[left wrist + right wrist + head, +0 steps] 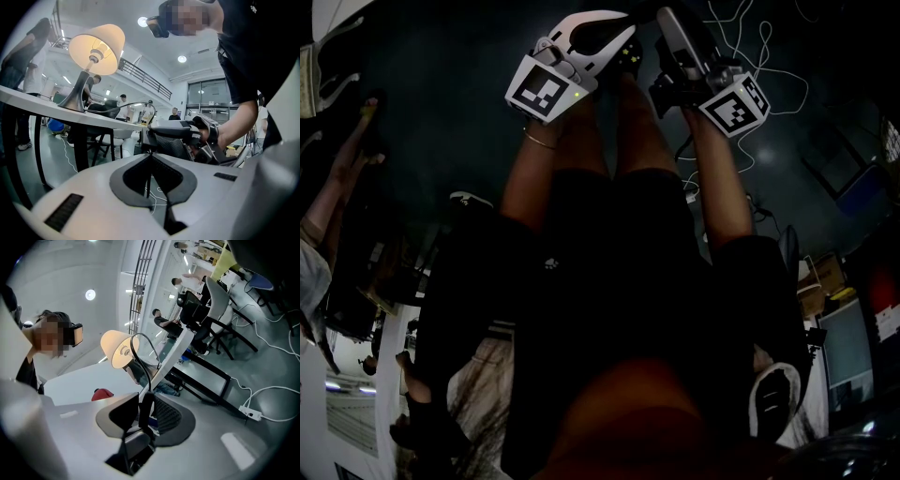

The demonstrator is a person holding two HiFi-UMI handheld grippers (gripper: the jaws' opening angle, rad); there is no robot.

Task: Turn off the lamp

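Cream fabric glows on the shade of one lamp (96, 47), which is lit. It is set on a white table (33, 101) on a flared grey metal base. In the left gripper view the lamp is seen up and to the left, well apart from the left gripper (150, 158). That gripper's dark-padded jaws are pressed together, and nothing is held between them.

In the right gripper view one black cord (135, 345) is seen arching in front of the lamp and down into the right gripper (144, 404). A thicker black part of the cord is clamped between its jaws.

In the dark head view two marker cubes are counted, one on each gripper: the left cube (546, 91) and the right cube (736, 105). Each is printed with black-and-white square patterns.

Two round ceiling lights (143, 21) are lit overhead. One white power strip (248, 412) is seen on the grey floor.
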